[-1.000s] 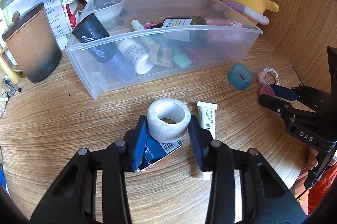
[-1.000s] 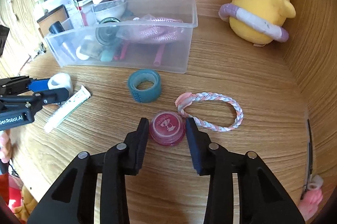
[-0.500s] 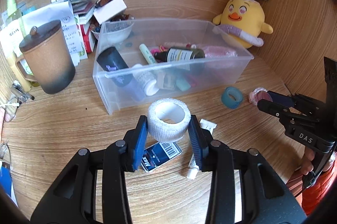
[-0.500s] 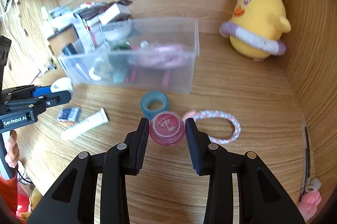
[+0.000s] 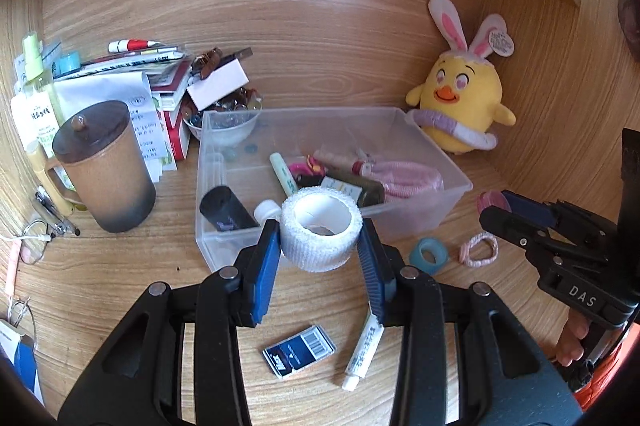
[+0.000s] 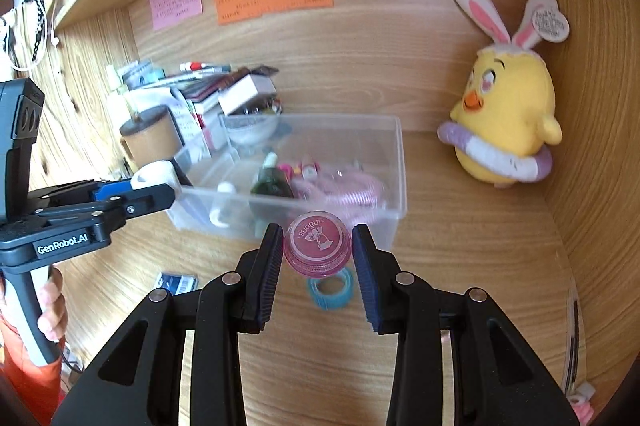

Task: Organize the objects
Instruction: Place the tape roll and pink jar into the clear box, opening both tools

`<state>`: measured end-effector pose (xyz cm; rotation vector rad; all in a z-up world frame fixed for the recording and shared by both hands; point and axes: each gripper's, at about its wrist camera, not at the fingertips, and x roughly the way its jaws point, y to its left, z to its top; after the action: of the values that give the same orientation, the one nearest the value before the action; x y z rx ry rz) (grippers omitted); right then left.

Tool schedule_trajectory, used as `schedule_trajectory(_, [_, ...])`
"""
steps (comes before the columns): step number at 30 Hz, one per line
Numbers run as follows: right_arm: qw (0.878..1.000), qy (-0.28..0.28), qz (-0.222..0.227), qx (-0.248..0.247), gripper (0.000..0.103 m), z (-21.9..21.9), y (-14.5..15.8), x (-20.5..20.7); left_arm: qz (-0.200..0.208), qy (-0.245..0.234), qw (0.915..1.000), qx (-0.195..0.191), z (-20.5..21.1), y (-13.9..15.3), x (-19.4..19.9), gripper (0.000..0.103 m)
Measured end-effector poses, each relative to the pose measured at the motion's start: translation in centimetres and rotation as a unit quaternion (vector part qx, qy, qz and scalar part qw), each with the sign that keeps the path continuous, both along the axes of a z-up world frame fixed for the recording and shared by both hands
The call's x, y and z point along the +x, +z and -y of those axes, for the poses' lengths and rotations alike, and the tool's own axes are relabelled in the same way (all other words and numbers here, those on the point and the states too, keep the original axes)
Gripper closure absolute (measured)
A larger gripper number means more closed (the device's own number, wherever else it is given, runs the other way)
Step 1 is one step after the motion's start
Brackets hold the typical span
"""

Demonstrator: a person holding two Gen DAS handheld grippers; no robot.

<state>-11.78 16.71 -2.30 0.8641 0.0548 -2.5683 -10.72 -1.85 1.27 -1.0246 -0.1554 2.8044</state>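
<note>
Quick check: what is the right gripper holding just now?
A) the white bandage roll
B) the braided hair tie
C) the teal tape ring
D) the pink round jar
D: the right gripper is shut on the pink round jar, lifted above the desk.

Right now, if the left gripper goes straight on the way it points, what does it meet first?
Probably the clear plastic bin. The left gripper, shut on the white tape roll, points down over the bin's near wall, so the roll would likely meet that wall or the bottles inside; depth is unclear.
</note>
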Motion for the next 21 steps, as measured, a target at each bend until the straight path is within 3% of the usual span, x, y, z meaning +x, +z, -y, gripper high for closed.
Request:
schedule_trajectory(11, [1.0,-0.004,-0.002,0.013,0.07,1.5,0.3,-4.0,0.012,0.009,0.9999,-0.006,-0.1,-0.2,-2.9,0.064])
schedule_trajectory(21, [0.999,0.002,0.04,0.029,0.07,2.7,-1.9,-8.5,0.036,0.01,0.9992,-0.014,-0.3,-2.0,-5.2,0.064])
